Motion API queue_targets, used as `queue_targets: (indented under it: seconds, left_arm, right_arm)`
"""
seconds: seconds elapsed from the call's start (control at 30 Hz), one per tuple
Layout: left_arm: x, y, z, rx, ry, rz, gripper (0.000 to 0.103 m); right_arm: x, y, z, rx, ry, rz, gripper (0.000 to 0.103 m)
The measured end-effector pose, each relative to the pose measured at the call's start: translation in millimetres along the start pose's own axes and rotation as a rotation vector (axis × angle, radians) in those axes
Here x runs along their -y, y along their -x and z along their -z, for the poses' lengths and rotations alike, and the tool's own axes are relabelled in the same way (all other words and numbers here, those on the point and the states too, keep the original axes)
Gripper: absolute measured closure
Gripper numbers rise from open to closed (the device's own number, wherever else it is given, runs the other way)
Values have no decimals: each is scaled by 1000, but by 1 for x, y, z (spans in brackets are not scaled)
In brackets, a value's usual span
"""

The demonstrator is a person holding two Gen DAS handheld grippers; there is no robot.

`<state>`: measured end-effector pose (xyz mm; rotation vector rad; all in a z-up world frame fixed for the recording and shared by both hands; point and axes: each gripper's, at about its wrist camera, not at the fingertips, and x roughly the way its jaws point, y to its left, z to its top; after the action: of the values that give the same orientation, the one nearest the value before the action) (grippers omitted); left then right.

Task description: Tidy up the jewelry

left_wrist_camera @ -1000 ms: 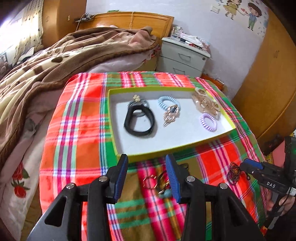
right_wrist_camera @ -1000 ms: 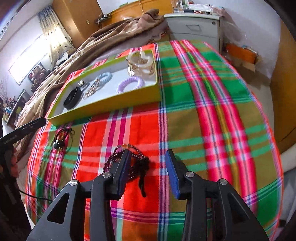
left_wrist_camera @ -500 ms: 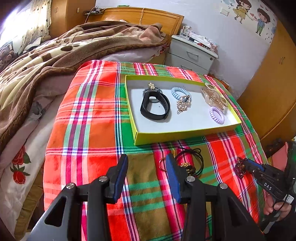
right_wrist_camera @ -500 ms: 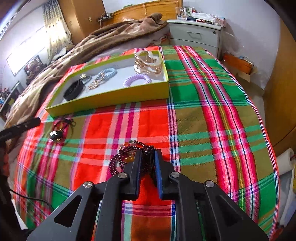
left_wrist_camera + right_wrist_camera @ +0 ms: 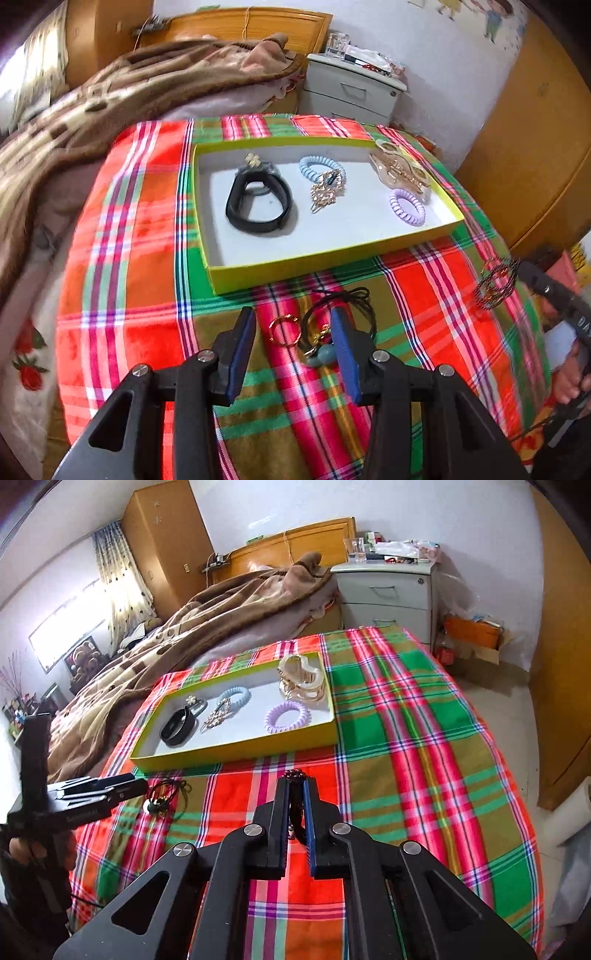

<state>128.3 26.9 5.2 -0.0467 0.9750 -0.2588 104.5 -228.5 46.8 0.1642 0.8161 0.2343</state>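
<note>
Left wrist view: left gripper [image 5: 291, 325] sits low centre of frame, jaws wide apart, nothing between the pads. In the gap, on the plaid cloth [image 5: 122, 236], lies a small gold ring [image 5: 283, 330]. Just right of it a black cord necklace [image 5: 343, 314] with a gold bit and a grey-blue bead; the right pad covers part of the cord loop, and I can't tell whether it touches. Green-edged tray [image 5: 258, 275] is beyond the fingertips, mid-frame. Inside it: black band [image 5: 258, 205] left, gold hair clip [image 5: 325, 192] centre with a blue coil tie [image 5: 314, 166] behind it, a big gold claw clip [image 5: 400, 171] upper right, purple coil tie [image 5: 407, 206] lower right. At the right edge the right gripper [image 5: 522, 267] comes in with a dark bead bracelet [image 5: 496, 282] hanging at its tip, above the cloth, well apart from the tray.

Right wrist view: right gripper [image 5: 295, 786] bottom centre, jaws nearly closed, pinching the dark bead bracelet [image 5: 294, 775]. Beads poke out at the fingertips; a strand hangs down between the pads. Tray [image 5: 236, 751] is up-left of the tips, near but apart. Cord necklace [image 5: 162, 797] lies on the cloth at mid-left, just below the tray's near corner, next to the left gripper [image 5: 138, 783] entering from the left edge. From this angle its jaw gap isn't readable.
</note>
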Motion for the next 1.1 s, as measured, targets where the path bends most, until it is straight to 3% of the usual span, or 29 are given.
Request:
queue_targets:
  seconds: [0.13,0.3,0.7,0.93,1.1]
  left_arm:
    - [29,2,2,1,-100,79,59]
    - [46,-13,4,-51,-133,68,59]
    - [59,-40,-3,-84,-204,-70,59]
    - [53,-40,-11,-81,-161,-41,92]
    - [43,-32,-14,-66,-115,-32,96]
  right_arm:
    - [2,-3,-2,1,-6,-5,95]
    - [7,-6,1,-8,-14,-14,95]
    - [11,-6,4,-9,-26,-31,95]
    - [11,-4,5,-6,-27,-34,95]
    - [9,-2,3,1,-26,-34,95]
